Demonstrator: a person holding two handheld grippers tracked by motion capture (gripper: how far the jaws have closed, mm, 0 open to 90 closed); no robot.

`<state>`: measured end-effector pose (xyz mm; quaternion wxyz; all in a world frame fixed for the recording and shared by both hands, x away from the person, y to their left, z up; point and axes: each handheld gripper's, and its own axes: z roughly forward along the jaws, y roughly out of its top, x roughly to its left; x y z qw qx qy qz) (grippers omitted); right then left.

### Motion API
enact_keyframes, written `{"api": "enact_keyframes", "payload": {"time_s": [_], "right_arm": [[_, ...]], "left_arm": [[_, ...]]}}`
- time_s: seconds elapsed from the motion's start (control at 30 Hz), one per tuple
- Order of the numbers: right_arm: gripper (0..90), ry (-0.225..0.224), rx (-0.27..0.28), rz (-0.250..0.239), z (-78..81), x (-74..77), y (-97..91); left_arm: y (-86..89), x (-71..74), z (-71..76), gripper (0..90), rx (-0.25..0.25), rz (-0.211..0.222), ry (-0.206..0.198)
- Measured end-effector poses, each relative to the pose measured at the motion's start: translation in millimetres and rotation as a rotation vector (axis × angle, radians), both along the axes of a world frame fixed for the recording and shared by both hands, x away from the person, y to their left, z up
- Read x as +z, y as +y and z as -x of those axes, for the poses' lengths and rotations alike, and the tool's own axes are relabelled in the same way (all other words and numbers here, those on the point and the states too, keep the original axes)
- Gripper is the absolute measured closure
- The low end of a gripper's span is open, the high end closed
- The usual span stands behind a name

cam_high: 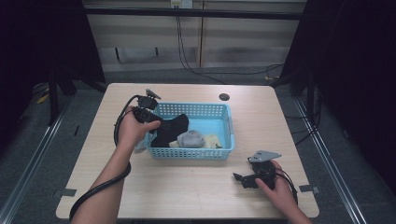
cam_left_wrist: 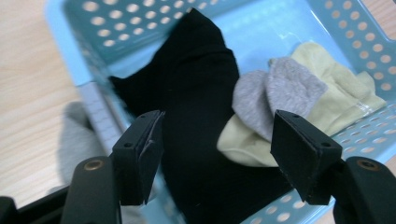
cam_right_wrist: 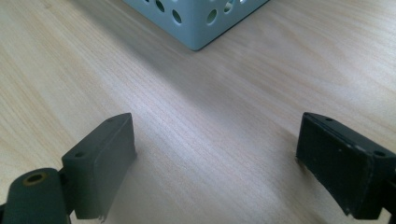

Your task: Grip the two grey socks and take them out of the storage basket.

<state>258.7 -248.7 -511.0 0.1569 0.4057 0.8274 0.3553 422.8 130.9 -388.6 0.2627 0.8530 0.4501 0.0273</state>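
1. A pale wood-grain rectangular worktop [cam_high: 196, 186] carries a light blue perforated plastic basket [cam_high: 219, 151] near its middle.
2. A black fabric sock [cam_left_wrist: 196, 107] lies in the basket's left half, draped over the left wall; a grey sock [cam_left_wrist: 275, 91] rests on a pale yellow sock [cam_left_wrist: 341, 88] beside it.
3. The left claw [cam_left_wrist: 217, 149] hovers above the black sock, jaws spread wide, gripping nothing.
4. The right claw [cam_right_wrist: 217, 163] sits low over bare worktop near the basket's corner, jaws wide apart and empty.
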Motion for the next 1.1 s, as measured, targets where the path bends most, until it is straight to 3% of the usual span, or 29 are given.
{"api": "enact_keyframes", "payload": {"time_s": [0.3,0.6,1.1], "right_arm": [[11.0,-0.001,-0.001,0.001,0.0,0.0,0.0],[11.0,-0.001,0.001,0.000,0.0,0.0,0.0],[11.0,0.001,-0.001,0.000,0.1,0.1,0.0]], "left_arm": [[-24.7,-21.9,1.0,33.9,-0.039,0.017,0.030],[-46.2,-38.8,-1.2,34.2,-0.067,-0.001,0.066],[-60.6,-61.5,-8.4,35.5,-0.066,-0.018,0.119]]}}
